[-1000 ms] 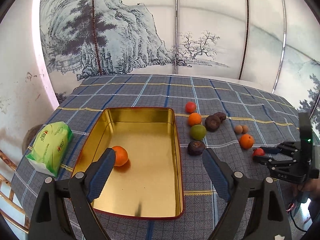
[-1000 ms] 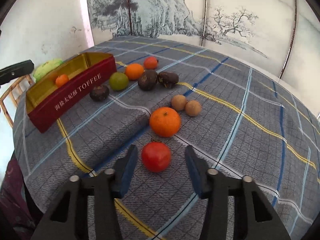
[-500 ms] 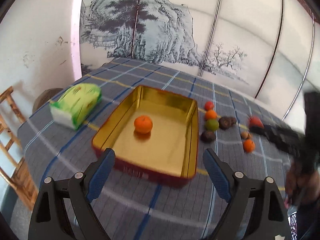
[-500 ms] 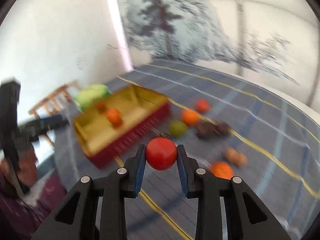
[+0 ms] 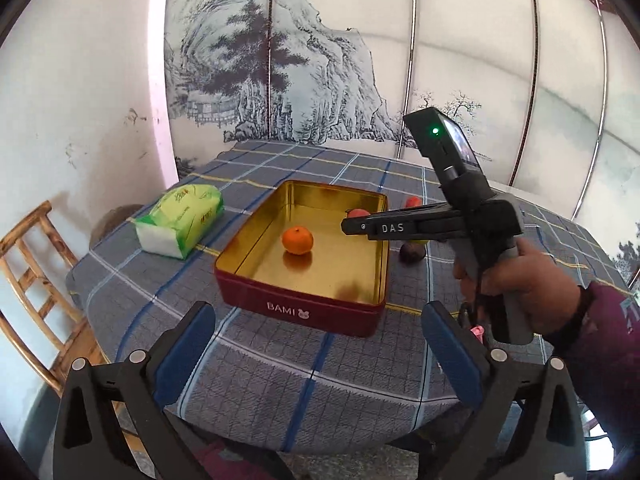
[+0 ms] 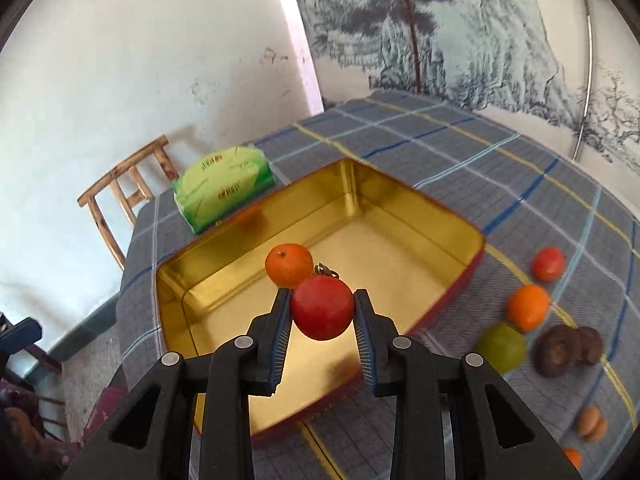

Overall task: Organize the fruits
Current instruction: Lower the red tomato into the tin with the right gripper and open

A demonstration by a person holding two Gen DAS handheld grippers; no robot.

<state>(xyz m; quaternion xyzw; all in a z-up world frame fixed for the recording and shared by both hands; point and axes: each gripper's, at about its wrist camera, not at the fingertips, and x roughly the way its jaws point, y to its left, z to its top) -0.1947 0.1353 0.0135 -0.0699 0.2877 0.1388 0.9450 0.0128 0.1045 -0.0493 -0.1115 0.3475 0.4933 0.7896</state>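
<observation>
Your right gripper point(image 6: 322, 312) squeezes the red fruit point(image 6: 322, 307), right over the gold tin point(image 6: 476, 236) w/ one orange point(image 6: 289, 265) inside. Next: dip down, let go softly. Left gripper point(image 5: 316, 354) has just been opening, nothing in it.

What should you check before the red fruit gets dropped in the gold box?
1. Right gripper holds the red fruit firmly: ok, a pad presses each side.
2. Fruit is over the tin: ok, gold floor shows behind it.
3. Landing spot is free: cannot tell, the orange sits close behind.
4. Left gripper is out of the way: ok, open, empty, short of the tin.
5. Drop height is small: cannot tell.
</observation>
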